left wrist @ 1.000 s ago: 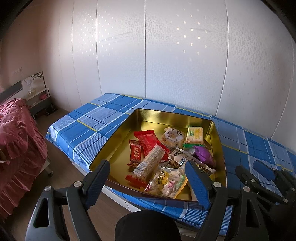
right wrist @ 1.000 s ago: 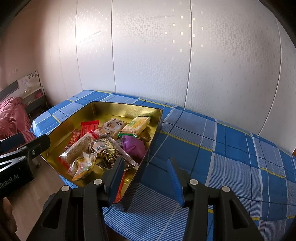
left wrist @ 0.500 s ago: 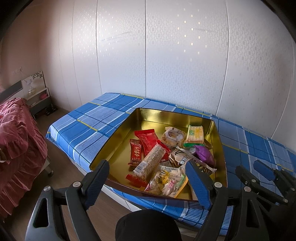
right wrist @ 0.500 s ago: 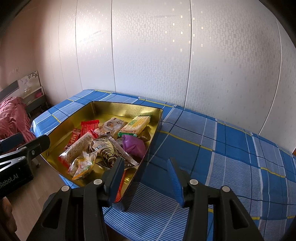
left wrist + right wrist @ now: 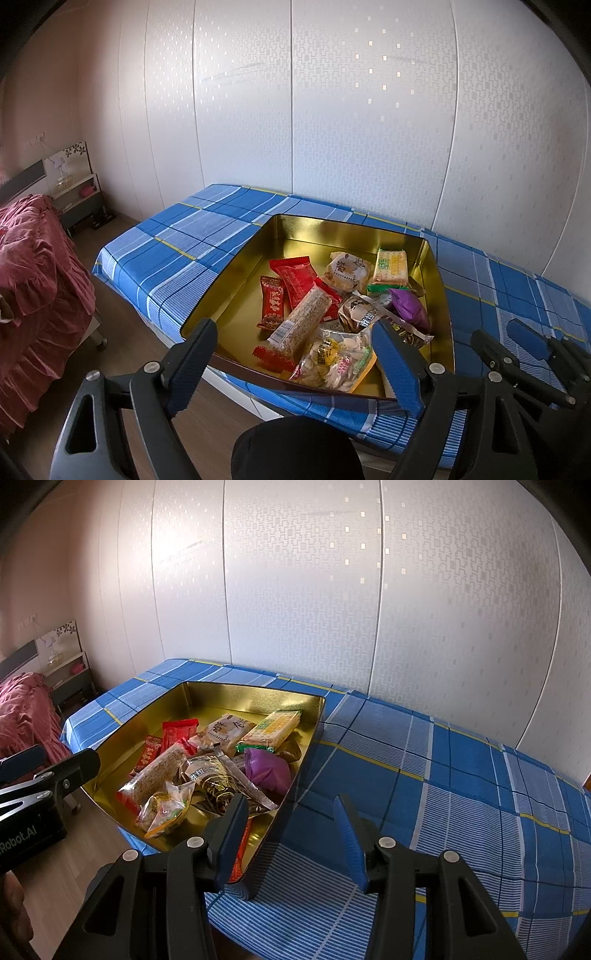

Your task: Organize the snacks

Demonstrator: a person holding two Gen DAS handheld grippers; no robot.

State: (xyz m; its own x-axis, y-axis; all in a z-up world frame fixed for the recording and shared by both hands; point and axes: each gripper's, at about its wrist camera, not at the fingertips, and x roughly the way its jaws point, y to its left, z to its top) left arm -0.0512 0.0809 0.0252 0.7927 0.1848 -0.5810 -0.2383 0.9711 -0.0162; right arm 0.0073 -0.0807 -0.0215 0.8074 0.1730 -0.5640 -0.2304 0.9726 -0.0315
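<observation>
A: Snacks (image 5: 332, 314) sit in the gold tin (image 5: 236, 295) on the bench (image 5: 177, 243); left claw (image 5: 295, 365) wide, empty.

B: Right claw (image 5: 291, 834) wide too. Only this view shows bare cloth. Long bar (image 5: 155, 779) points toward the tin's near-left corner.

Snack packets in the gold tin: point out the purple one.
The purple packet lies by the tin's right wall, below the yellow-green cracker pack; no other wrapper is purple.
</observation>
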